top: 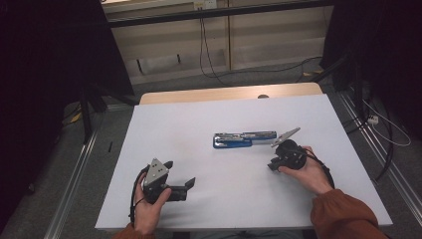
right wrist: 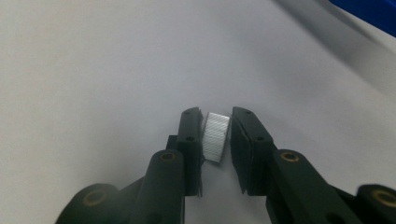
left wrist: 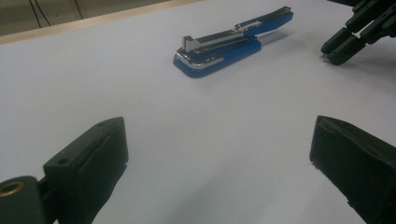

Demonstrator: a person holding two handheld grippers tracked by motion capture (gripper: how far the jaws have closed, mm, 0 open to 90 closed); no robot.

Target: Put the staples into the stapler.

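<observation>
A blue and chrome stapler point(top: 244, 139) lies swung open near the middle of the white table point(top: 189, 114); in the left gripper view the stapler point(left wrist: 224, 46) shows far ahead. My right gripper point(right wrist: 215, 115) is shut on a short silver strip of staples point(right wrist: 217, 137), its tips low over the table. In the high view the right gripper point(top: 272, 166) sits just right of the stapler's rear end. My left gripper point(top: 180, 173) rests at the front left, jaws wide apart with nothing between them point(left wrist: 219, 133). The right gripper's tips point(left wrist: 340, 49) show at that view's upper right.
A wooden strip point(top: 229, 93) borders the table's far edge. Metal rails point(top: 74, 169) run along the floor on both sides, and cables point(top: 383, 129) lie on the floor to the right. Bare white surface stretches between the two grippers.
</observation>
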